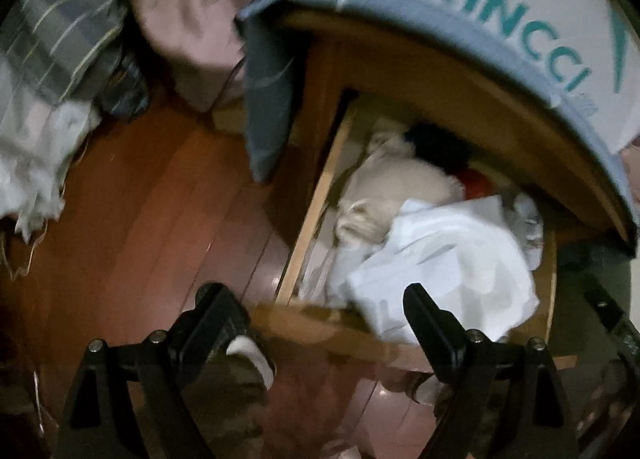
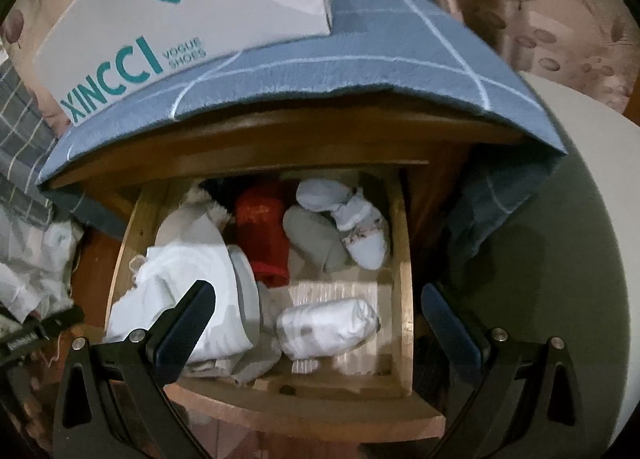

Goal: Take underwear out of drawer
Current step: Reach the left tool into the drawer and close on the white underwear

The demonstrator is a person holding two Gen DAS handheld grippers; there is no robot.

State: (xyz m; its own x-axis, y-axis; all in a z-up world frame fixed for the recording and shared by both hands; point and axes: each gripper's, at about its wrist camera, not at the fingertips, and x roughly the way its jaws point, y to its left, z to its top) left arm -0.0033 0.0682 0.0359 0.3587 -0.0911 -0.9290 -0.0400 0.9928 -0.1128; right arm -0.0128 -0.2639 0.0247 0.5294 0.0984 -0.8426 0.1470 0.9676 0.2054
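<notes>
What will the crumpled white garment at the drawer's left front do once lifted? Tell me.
The crumpled white fabric garment is probably floppy: it lies in soft folds. It likely unfolds and drapes. Probably light, yet it may drag the grey cloth tucked beneath.

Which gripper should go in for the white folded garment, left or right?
Right, probably. The right gripper hangs open squarely above the open drawer, the white folded garment by its left finger. The left gripper is open too, but sits off the drawer's front corner, view blurred.

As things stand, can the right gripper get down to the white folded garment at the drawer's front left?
Probably yes. The drawer is pulled open, the white folded garment lies on top of the pile with nothing over it, and the right gripper hangs open above it.
</notes>
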